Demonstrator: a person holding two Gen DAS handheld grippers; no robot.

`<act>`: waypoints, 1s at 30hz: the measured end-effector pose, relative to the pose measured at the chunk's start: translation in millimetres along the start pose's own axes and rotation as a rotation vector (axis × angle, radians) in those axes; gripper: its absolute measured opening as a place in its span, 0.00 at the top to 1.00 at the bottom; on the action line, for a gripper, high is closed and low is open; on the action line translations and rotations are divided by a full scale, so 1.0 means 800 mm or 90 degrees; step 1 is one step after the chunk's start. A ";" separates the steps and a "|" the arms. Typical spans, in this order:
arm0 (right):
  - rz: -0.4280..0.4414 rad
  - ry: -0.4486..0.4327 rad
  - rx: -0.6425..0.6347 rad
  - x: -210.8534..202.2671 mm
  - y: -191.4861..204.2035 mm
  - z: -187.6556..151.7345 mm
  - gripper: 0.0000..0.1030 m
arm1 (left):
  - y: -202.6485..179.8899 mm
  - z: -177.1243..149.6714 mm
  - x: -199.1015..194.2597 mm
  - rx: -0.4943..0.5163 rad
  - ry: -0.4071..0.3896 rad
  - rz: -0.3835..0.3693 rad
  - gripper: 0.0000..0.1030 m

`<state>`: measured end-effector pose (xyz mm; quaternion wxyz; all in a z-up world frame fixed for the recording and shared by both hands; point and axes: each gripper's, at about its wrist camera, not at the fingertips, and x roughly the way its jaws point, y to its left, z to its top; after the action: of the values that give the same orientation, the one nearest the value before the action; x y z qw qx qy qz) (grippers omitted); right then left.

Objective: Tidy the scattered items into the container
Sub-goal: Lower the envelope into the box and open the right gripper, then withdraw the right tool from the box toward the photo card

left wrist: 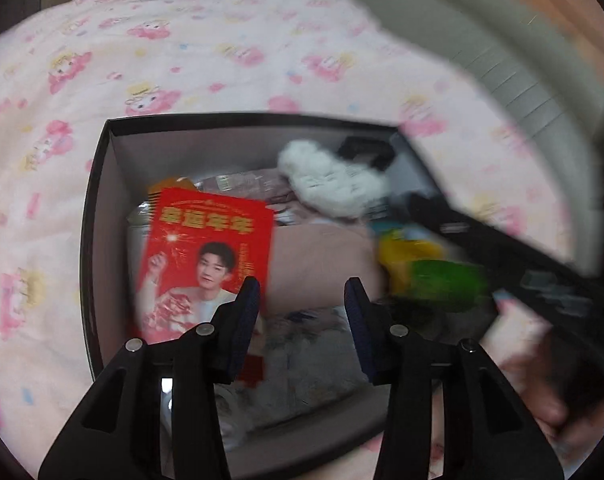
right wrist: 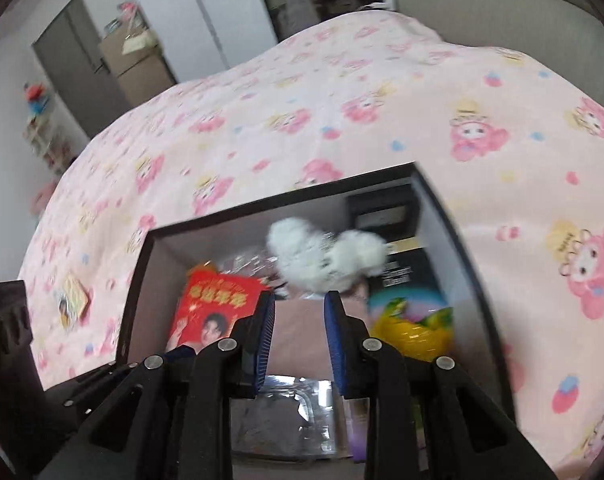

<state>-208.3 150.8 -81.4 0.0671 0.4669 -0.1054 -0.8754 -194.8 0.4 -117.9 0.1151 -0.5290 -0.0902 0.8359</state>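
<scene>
Hovering over box: both grippers point down into the black box (right wrist: 442, 208) on the pink bedspread (right wrist: 302, 120); both views are smeared by motion.
Card on bedspread: one small card (right wrist: 73, 300) lies outside the box, well to its left, the only stray item visible. Risk: it gets overlooked, since neither gripper faces it.
Red envelope: the red envelope (left wrist: 206, 256) leans against the left inner wall, its lower edge just beside the left finger. Risk: a sideways sweep could catch it and flip it out.
Left gripper: the left gripper (left wrist: 302, 300) has jaws apart with nothing between the pads, only the pink item on the box floor beyond.
Right gripper: the right gripper (right wrist: 299, 316) has a narrower gap, also empty as far as the blur allows.
White fluffy toy: the white fluffy toy (right wrist: 326, 256) sits on top of the pile toward the back. Risk: light and high, it could be knocked over the rim.
Yellow and green toy: the yellow and green toy (right wrist: 414, 328) rests by the right wall. Risk: round-looking, may roll if nudged.
Crowding: the two grippers are close over one box; a collision seems possible.
</scene>
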 end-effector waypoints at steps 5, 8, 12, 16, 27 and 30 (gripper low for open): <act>0.068 0.037 0.094 0.005 -0.028 0.008 0.78 | -0.014 0.015 0.060 0.081 0.096 0.190 0.57; 0.092 0.046 0.104 0.009 -0.029 0.012 0.78 | -0.014 0.017 0.066 0.092 0.100 0.224 0.51; 0.080 0.037 0.112 0.007 -0.034 0.015 0.74 | 0.000 0.026 0.055 0.044 0.075 0.286 0.50; 0.094 0.076 0.077 0.021 -0.013 0.005 0.72 | 0.022 0.025 0.036 -0.014 0.064 0.178 0.51; 0.072 0.040 -0.030 -0.010 0.034 -0.012 0.72 | 0.036 -0.016 -0.097 -0.075 -0.088 0.038 0.49; 0.058 -0.004 -0.076 -0.040 0.050 -0.026 0.71 | 0.034 -0.025 -0.127 -0.069 -0.113 0.036 0.48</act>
<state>-172.6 116.4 -56.9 0.1346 0.4537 -0.0742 -0.8778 -137.5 -54.6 -46.2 0.0545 -0.4610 -0.1300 0.8762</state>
